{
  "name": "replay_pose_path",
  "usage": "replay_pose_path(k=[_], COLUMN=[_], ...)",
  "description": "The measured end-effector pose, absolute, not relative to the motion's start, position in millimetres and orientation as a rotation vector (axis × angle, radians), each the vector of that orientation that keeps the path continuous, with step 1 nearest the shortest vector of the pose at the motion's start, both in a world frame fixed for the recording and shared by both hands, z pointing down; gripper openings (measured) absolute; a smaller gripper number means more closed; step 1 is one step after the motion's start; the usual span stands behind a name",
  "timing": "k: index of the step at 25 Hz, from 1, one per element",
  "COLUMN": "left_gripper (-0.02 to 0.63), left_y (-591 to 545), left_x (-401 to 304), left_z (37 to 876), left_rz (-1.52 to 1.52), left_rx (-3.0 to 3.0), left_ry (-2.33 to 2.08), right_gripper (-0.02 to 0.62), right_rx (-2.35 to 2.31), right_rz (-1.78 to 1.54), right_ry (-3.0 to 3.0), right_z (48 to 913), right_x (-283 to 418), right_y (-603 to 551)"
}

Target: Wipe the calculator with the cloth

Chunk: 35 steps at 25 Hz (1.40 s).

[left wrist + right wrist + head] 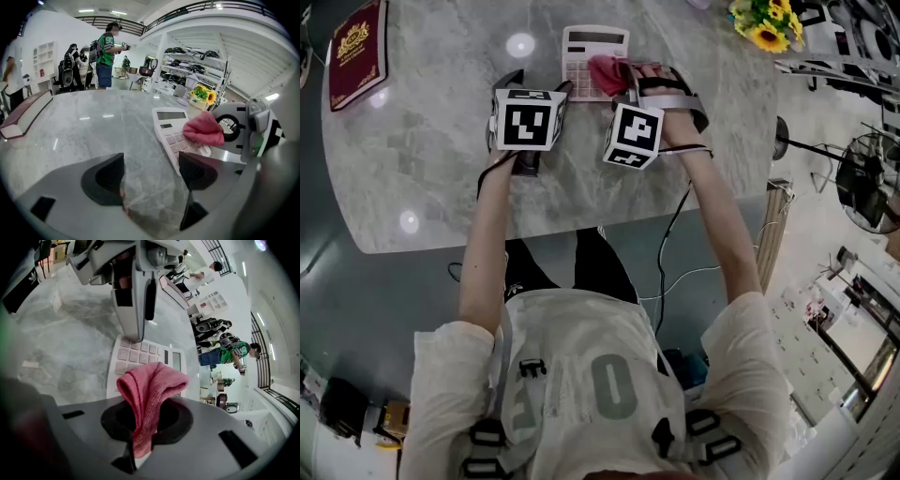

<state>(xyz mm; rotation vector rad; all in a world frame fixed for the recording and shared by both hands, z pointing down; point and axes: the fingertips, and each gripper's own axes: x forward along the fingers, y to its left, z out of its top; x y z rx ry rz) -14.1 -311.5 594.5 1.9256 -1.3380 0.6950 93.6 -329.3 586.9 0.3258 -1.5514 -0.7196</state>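
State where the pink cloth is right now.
In the head view, the cloth is clamped in the right gripper, over the right half of the calculator, beside the left gripper.

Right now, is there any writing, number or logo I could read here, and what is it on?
"O" and "F", as they seem to read: big grey letters on the person's shirt.
Red book: gold emblem and print, too small to read.
Calculator: key marks too blurred to read.
Marker cubes: black square patterns, no words.
Cloth: no print shows.
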Motion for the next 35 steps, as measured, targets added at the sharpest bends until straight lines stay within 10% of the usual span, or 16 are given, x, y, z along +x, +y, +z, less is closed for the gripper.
replay_pose_path(k=[35], left_gripper=[0.360], left_y=[-310], left_x=[-14], left_z=[594], left_rz=[0.703], left_rx=[1.925], left_ry=[-1.334], right_gripper=[0.052], right_rx=[0.446], right_rz=[-0.776], right_ry=[-1.582], right_z=[523], right_x=[64], right_y=[-387])
